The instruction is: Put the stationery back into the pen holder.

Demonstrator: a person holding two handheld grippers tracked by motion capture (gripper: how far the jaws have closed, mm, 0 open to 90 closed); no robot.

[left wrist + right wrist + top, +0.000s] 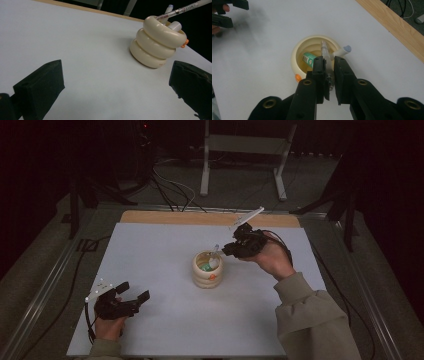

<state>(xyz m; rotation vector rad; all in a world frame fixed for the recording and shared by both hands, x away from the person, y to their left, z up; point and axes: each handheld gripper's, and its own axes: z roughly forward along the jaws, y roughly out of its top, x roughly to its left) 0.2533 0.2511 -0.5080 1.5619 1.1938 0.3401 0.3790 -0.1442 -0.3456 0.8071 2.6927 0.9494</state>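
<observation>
Basically right gripper [329, 67] is clamped tight on a clear pen [326, 56], tip aimed down into the cream ringed holder [298, 53] just past its fingers, probably to drop it beside the green tube [308, 58]; left gripper [131, 296] idles wide and empty, holder [156, 43] well beyond its fingers

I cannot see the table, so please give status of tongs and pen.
Right tongs shut on clear plastic pen, tip over cream ringed holder. Left tongs open, apart. Green tube already inside.
</observation>
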